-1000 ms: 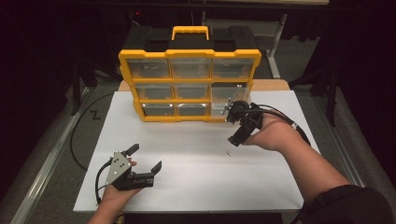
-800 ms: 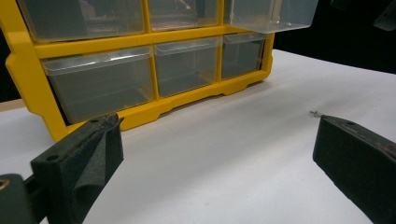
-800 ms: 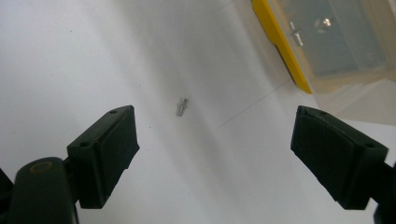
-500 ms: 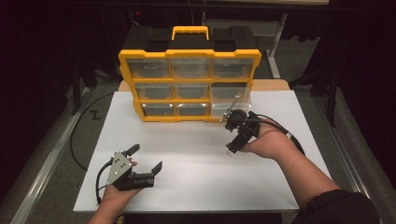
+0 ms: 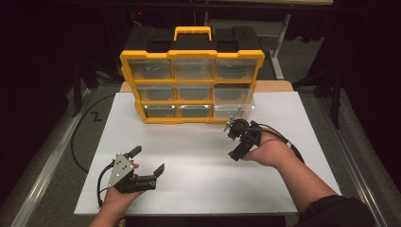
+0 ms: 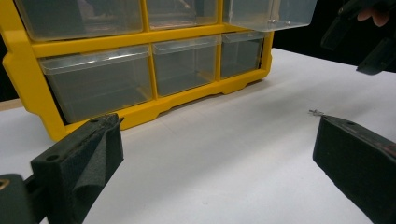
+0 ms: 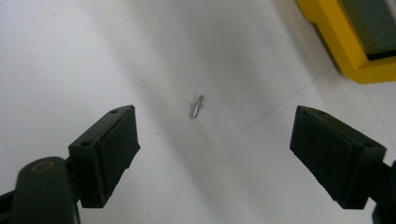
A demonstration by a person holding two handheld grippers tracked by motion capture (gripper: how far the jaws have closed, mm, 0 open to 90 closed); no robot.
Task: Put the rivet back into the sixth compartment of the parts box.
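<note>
Nearest the person, the left gripper (image 5: 149,160) rests low on the white table (image 5: 198,189) with its jaws spread wide and nothing between them. Farther in, at the right, the right gripper (image 5: 231,142) points down at the table surface, jaws likewise wide apart and empty. From above, the part beneath it is too small to make out. The right gripper view resolves it: a small metal rivet (image 7: 197,107) lies flat on the table, centred between the two black jaws and touching neither. The left gripper view shows the same rivet (image 6: 316,112) side-on, as a thin sliver just beyond its own right-hand jaw. At the far edge stands the yellow drawer organizer (image 5: 191,56). One clear drawer (image 5: 232,109), at the lower right, is pulled out; the left gripper view shows that drawer (image 6: 268,13) projecting over the table.
</note>
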